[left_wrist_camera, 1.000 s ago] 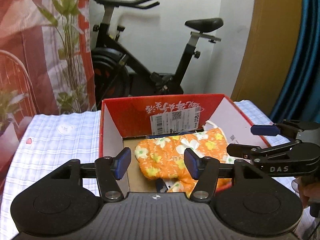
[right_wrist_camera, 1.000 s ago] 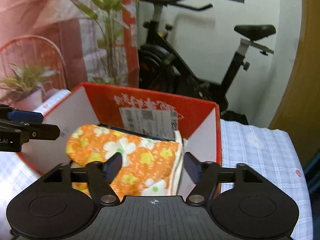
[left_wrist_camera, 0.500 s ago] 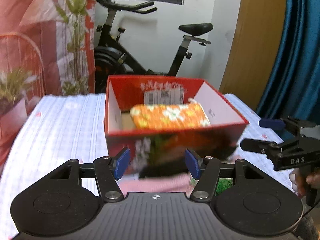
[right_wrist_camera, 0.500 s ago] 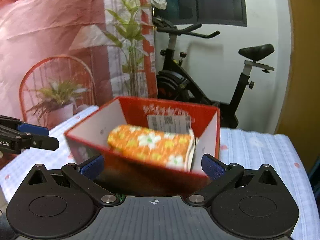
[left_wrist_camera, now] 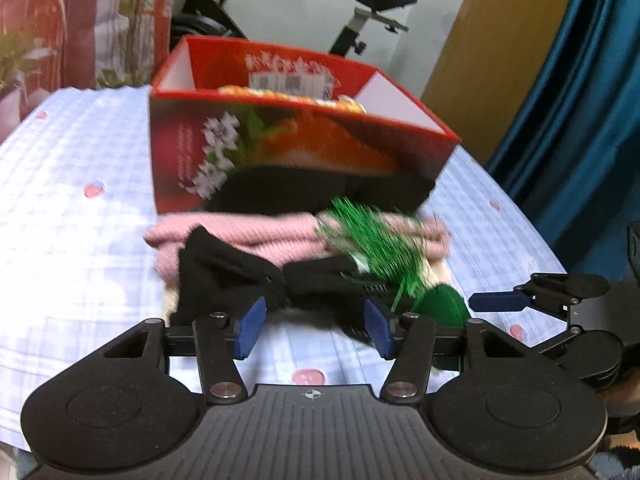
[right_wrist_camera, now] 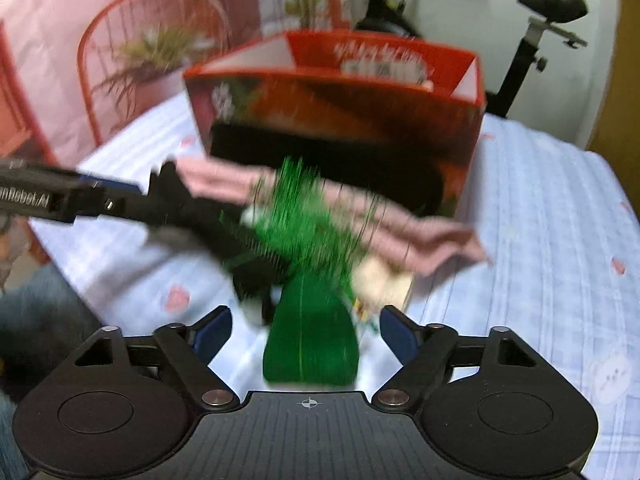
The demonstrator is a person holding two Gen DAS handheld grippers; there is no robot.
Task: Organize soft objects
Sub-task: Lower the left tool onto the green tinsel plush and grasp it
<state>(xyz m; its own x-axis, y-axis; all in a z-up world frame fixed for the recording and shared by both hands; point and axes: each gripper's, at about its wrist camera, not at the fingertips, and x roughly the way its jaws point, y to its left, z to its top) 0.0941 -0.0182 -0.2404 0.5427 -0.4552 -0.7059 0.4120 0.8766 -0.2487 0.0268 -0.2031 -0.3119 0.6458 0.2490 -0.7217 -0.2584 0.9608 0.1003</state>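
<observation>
A red box (left_wrist_camera: pixel 280 152) stands on the checked tablecloth with an orange flowered cloth (left_wrist_camera: pixel 280 94) just showing over its rim. In front of it lies a pile: a pink knitted cloth (left_wrist_camera: pixel 248 236), a black cloth (left_wrist_camera: pixel 224 272) and a green tinsel piece (left_wrist_camera: pixel 372 236). My left gripper (left_wrist_camera: pixel 314 326) hovers at the black cloth's near edge, jaws closing with nothing pressed between them. In the right wrist view my right gripper (right_wrist_camera: pixel 306 334) straddles a flat green piece (right_wrist_camera: pixel 312 344). Its jaws are closing, pads clear of it. The picture is blurred.
A cream fuzzy item (right_wrist_camera: pixel 380 276) lies under the pile. Behind the table are an exercise bike (left_wrist_camera: pixel 372 12), a potted plant and red wire chair (right_wrist_camera: pixel 152 52), a wooden door and a blue curtain (left_wrist_camera: pixel 580 100). The tablecloth (right_wrist_camera: pixel 540 220) stretches to the right.
Both grippers have drawn back from over the box and sunk to the pile in front of it. The orange cloth stays in the box. The right jaws widened, then narrowed.
</observation>
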